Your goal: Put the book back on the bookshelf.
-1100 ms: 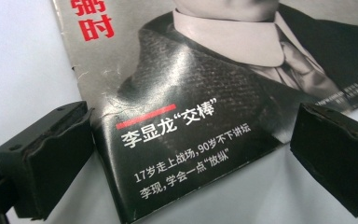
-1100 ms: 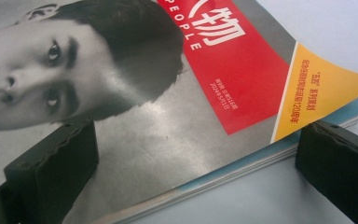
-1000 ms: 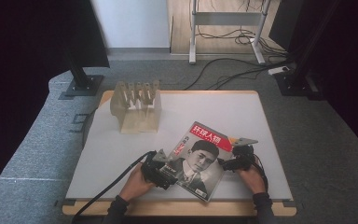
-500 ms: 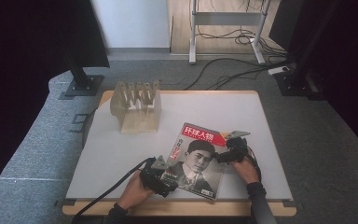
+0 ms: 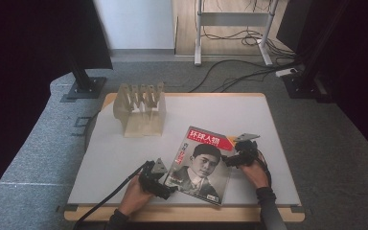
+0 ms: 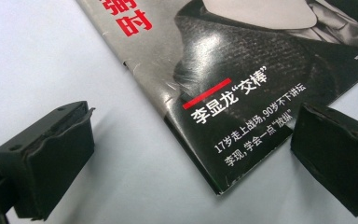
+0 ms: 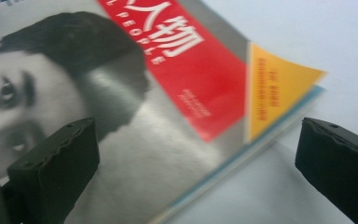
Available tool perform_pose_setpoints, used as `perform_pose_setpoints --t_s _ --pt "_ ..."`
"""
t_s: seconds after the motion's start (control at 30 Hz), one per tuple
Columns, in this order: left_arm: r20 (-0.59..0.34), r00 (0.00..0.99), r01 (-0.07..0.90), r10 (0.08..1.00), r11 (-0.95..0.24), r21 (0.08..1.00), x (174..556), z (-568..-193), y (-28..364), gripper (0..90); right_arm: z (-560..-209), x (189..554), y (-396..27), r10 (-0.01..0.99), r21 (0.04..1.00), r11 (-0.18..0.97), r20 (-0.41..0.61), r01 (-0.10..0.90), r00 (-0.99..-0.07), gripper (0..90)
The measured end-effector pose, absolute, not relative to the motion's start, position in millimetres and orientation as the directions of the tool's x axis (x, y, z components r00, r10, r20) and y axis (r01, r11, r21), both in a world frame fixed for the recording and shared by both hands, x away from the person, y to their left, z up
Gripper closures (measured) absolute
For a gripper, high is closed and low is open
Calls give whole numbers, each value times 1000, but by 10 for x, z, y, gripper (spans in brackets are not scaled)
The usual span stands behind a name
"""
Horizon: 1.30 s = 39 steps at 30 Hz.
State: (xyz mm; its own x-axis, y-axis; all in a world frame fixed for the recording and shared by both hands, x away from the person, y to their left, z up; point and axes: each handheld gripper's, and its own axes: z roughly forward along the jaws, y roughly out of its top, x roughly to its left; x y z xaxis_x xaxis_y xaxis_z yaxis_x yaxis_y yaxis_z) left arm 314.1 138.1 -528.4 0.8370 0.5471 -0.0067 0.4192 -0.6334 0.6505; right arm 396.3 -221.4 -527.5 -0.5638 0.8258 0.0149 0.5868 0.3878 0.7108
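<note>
1. Because both my tools sit at the magazine and a slotted rack waits nearby, I judge the job to be getting the magazine off the table [image 5: 124,158] and into that rack; the white tabletop carries both things, with bare board between them.
2. My magazine [image 5: 200,163] lies flat, cover up, toward the 5 o'clock part of the table, turned a little askew. It is not yet lifted.
3. My wooden file rack [image 5: 140,109] stands at about 10 o'clock, well apart from the magazine, its slots empty as far as I can see.
4. My left gripper [image 5: 157,178] is at the magazine's 8 o'clock corner, jaws spread wide with that corner lying between them, neither pad touching it.
5. My right gripper [image 5: 237,155] is at the 2 o'clock corner by the yellow triangle [image 7: 272,84], jaws likewise wide apart and gripping nothing.
6. Left to do, I judge: close on the edges, raise the magazine, carry it toward 10 o'clock, slot it.
</note>
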Motion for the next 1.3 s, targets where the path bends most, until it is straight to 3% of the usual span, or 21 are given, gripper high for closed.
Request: perform_pose_setpoints --t_s 0.6,0.87,1.03,1.17,1.2,1.23,1.3 --pt "-4 836 419 548 -633 651 3137 -5287 1377 0 -5304 4270 -2252 824 693 370 62 618 -563 20" --pt "-4 836 419 549 -634 650 3136 -5287 1377 0 -5286 4363 -2284 828 695 362 66 621 -556 86" --pt "-4 836 419 548 -634 650 3137 -5287 1377 0 -5249 4363 -2324 835 699 310 123 644 -536 215" --pt "-4 836 419 549 -634 650 3136 -5287 1377 0 -5220 4352 -2350 849 699 302 112 648 -516 368" --pt "-4 836 419 549 -634 650 3136 -5287 1377 0 -5220 4352 -2350 849 699 302 112 648 -516 368" --pt "-4 836 419 548 -634 650 3137 -5287 1377 0 -5204 4336 -2361 862 703 297 95 647 -498 471" --pt "-5 836 420 549 -634 650 3137 -5287 1377 0 -5179 4323 -2382 870 714 289 83 638 -487 566"
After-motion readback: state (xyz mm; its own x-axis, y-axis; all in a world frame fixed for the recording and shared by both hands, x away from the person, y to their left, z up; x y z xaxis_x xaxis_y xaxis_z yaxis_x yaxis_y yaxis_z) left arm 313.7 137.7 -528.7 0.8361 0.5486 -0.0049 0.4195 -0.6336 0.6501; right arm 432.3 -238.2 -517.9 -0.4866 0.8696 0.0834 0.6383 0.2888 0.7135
